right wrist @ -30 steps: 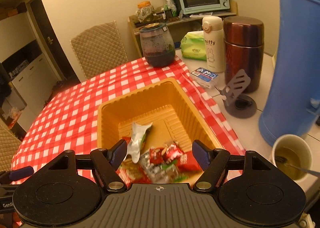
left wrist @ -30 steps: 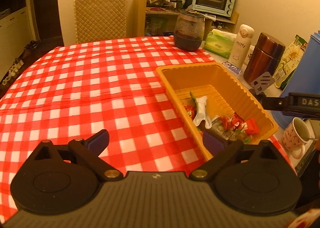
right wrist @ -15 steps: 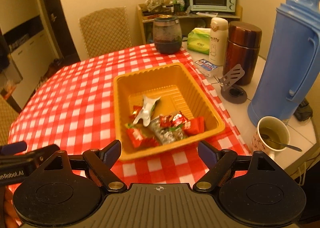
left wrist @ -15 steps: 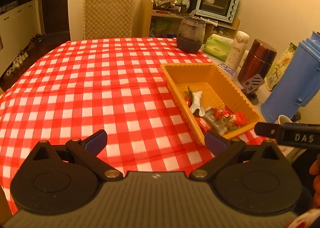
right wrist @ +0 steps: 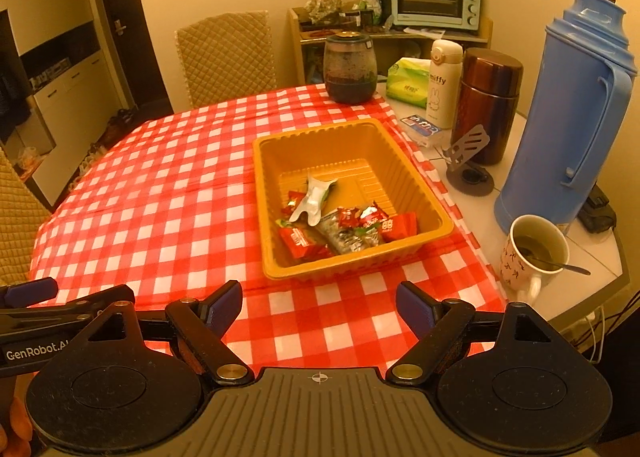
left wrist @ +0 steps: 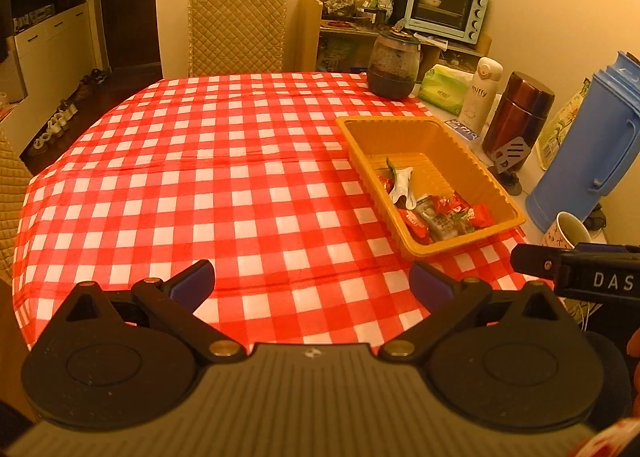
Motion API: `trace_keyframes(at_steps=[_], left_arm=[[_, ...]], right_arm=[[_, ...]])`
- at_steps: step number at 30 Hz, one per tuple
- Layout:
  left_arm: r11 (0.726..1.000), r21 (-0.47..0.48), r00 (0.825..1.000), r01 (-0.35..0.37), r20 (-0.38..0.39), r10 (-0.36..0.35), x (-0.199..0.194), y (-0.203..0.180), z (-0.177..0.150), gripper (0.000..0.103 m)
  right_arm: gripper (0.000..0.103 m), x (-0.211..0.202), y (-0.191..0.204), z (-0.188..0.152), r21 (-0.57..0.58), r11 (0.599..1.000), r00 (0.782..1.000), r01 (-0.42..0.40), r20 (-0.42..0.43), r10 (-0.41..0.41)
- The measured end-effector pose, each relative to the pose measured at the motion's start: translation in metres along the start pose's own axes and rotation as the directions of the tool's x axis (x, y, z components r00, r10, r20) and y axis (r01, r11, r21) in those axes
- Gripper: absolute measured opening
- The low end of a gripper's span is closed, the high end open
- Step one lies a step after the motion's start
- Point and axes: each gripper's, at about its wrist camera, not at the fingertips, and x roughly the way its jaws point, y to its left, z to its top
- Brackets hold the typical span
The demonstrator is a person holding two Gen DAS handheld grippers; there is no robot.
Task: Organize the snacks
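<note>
We are holding both grippers, left (left wrist: pixel 312 283) and right (right wrist: pixel 318 303), fingers apart and empty, over the counter (right wrist: pixel 168 193). Beyond them the snacks (right wrist: pixel 340 227) are sitting in the tray (right wrist: pixel 276 273); we are judging the job nearly done, so any next reach should come straight down to avoid nudging the mug (right wrist: pixel 534 253).

"miffy" on the white bottle (right wrist: pixel 443 83), "GenRobot.AI" on the left gripper (right wrist: pixel 36 353), "DAS" on the right gripper (left wrist: pixel 600 281)

Black gripper (right wrist: pixel 319 303), blue fingers (right wrist: pixel 224 303), brass-coloured pivot screws, possibly.
</note>
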Motion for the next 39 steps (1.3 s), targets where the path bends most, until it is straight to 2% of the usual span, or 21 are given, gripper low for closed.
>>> trace_keyframes(at_steps=[11,39], left_arm=[[1.000,-0.003,1.000,-0.014,-0.001,0.014,-0.008,0.000,-0.006,0.103],[0.999,0.005,0.999,-0.033,-0.016,0.033,-0.004,0.000,-0.008,0.103]], right_arm=[[0.084,-0.013,0.002,-0.008,-0.003,1.000,1.000,-0.002,0.012,0.002],[0.084,-0.011,0.002,-0.011,-0.003,1.000,1.000,-0.004,0.007,0.004]])
